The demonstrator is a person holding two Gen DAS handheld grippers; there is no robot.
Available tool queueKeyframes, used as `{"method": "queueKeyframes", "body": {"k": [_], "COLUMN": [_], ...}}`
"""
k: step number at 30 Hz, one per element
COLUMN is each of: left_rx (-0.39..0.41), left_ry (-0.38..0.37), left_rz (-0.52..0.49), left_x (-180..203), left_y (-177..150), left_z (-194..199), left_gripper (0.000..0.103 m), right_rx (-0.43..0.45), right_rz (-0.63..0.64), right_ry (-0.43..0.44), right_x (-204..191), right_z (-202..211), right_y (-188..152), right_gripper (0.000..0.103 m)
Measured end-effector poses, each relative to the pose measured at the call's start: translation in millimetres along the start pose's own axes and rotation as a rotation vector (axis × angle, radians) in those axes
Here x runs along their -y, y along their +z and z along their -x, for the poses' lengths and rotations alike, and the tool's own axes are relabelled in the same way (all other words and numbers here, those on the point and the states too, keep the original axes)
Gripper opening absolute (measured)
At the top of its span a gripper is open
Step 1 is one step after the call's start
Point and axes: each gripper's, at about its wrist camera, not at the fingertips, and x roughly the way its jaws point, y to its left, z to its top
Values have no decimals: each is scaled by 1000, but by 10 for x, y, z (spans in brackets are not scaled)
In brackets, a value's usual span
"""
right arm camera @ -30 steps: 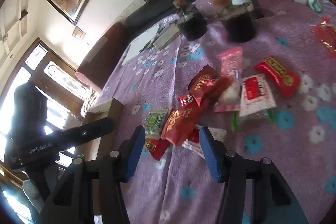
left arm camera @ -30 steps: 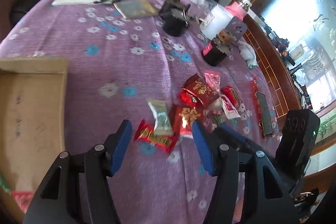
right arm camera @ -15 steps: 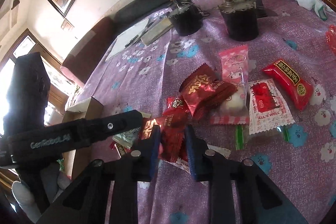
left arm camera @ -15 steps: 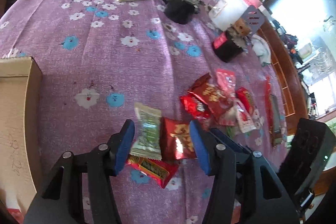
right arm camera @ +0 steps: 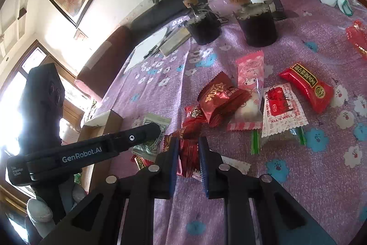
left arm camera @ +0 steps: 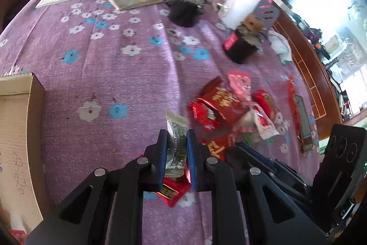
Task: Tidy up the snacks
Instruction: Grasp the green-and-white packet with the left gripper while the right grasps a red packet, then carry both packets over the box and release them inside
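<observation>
Purple flowered cloth covers the counter (left arm camera: 128, 75), where our snacks lie in a loose pile right of centre. Our left tool (left arm camera: 176, 150) has just closed on the green-and-white packet (left arm camera: 177, 141), pinching it upright between blue pads. Our right tool (right arm camera: 188, 153) has just closed too, gripping a dark red packet (right arm camera: 188, 154) at the pile's near edge. At far left sits a cardboard box (left arm camera: 16, 125), seemingly open-topped.

The cardboard box (left arm camera: 20, 130) is cut off by the left edge. The left gripper (left arm camera: 176, 141) hides part of the red packet (left arm camera: 172, 192) under it.
</observation>
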Motion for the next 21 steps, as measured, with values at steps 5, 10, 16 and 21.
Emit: {"method": "queueKeyframes", "body": {"k": [5,10,16,21], "left_rx": [19,48,88,107], "left_ry": [-12,-39,-57,-63], "left_rz": [-16,-4,-3,-12], "left_x": [90,107,145,193], "left_y": [-82,-197,-413,-676], "left_z": [111,301,569,778], "left_gripper": [13,13,13,14], "right_rx": [22,39,47,48], "right_rz": [19,24,30,30], "right_ry": [5,18,19,25], "right_x": [-71,-102,-115,-121], "right_z": [162,349,554,731], "right_y": [-38,-101,-231,-415], "right_gripper": [17,17,17,17]}}
